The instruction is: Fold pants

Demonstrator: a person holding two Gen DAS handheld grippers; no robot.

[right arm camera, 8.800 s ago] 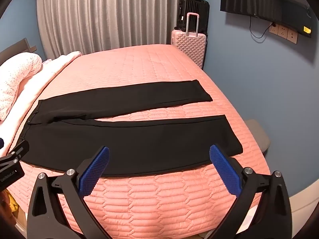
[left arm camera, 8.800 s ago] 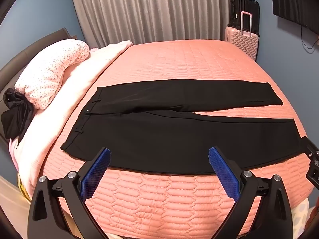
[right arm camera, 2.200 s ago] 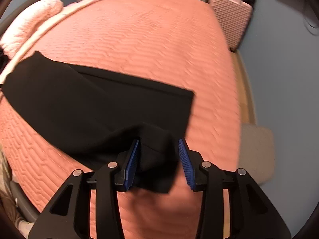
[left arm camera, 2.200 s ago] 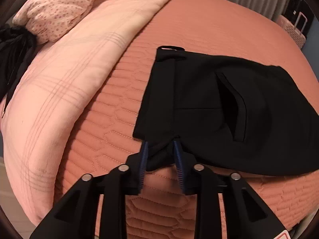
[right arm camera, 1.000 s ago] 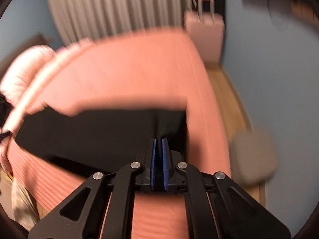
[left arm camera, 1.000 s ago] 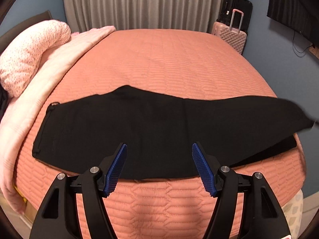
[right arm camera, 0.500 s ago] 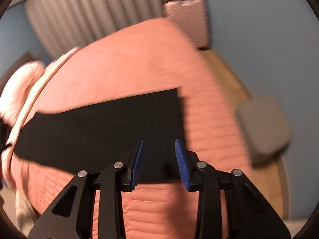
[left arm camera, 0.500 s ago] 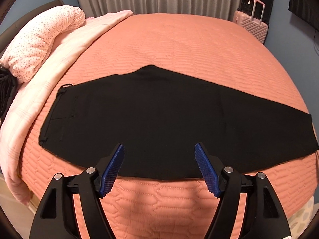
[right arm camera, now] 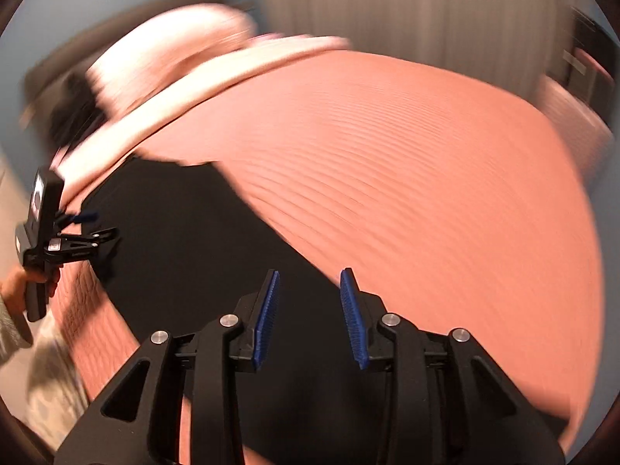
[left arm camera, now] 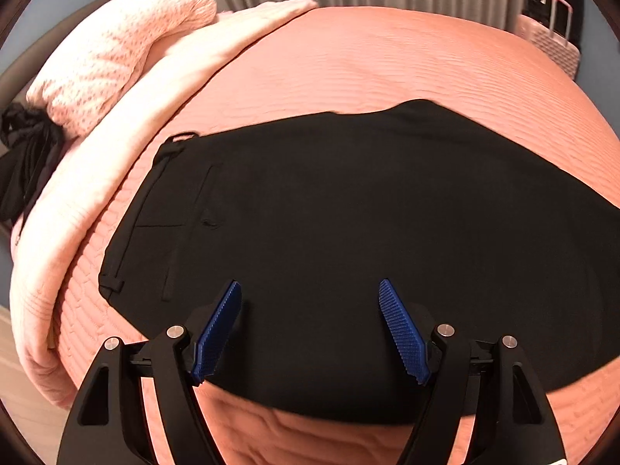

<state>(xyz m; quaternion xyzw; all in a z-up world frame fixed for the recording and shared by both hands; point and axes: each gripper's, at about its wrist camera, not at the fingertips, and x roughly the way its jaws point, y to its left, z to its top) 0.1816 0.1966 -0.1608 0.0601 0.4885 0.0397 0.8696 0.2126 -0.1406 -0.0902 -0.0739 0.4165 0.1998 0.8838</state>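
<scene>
Change: both legs of the black pants (left arm camera: 348, 209) now lie stacked as one band; earlier they lay side by side.
Pants: flat across the near edge of the bed, waistband (left arm camera: 131, 224) toward the pillows, belt loops and pocket seam showing.
Left gripper (left arm camera: 310, 329): fingers spread wide, holding nothing, low over the seat area.
Right gripper (right arm camera: 310, 317): fingers parted, empty, above the leg end; view blurred.
Next step: probably pinch the hems and carry them evenly to the waistband.
Fabric: matte, thin, limp.
Bedspread (left arm camera: 387, 62): salmon, quilted, ridged.
Blanket (left arm camera: 128, 97): pale pink, soft.
</scene>
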